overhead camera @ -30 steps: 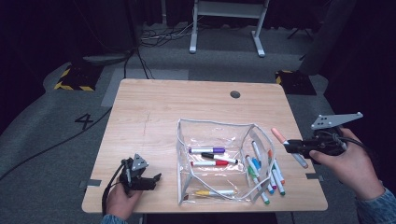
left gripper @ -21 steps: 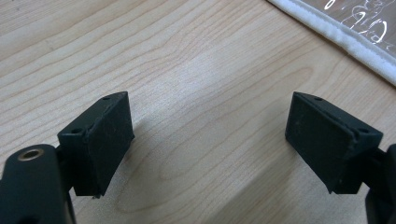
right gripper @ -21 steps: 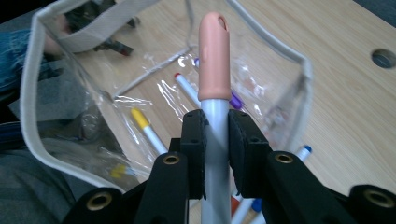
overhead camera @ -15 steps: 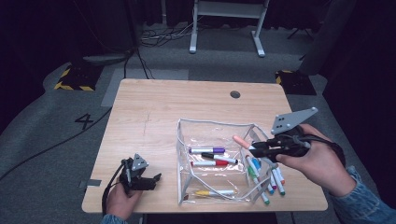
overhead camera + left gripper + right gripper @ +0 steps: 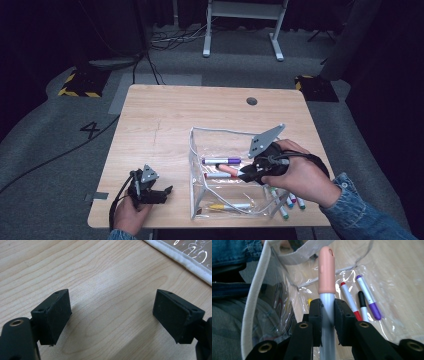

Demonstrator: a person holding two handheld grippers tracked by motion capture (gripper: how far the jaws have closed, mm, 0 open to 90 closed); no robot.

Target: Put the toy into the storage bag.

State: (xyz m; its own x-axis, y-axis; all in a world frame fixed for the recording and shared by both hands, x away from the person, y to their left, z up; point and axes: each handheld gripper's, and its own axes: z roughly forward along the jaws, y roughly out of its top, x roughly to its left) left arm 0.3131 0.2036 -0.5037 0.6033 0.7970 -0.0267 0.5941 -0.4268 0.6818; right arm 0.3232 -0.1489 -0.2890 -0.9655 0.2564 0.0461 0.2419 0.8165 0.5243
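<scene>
Right gripper view shows my right gripper (image 5: 327, 315) clamped on a marker (image 5: 327, 272), its peach cap pointing into the clear pouch (image 5: 254, 307). If I let go too high, it could bounce off the white rim and roll out. Grey barrel, smooth and slim. My left gripper (image 5: 111, 315) rests wide open, holding nothing.

The pale wooden table (image 5: 165, 125) shows a fine lengthwise grain and a smooth, matt finish. The clear plastic pouch (image 5: 274, 302) is glossy and creased, edged with a white woven cloth band. The grey-barrelled marker with a peach cap (image 5: 327, 272) looks like smooth, dull plastic. The left gripper (image 5: 112, 315) has black pads, matt and faintly grainy, perhaps rubber. The person's sleeve (image 5: 370, 215) is blue denim.
</scene>
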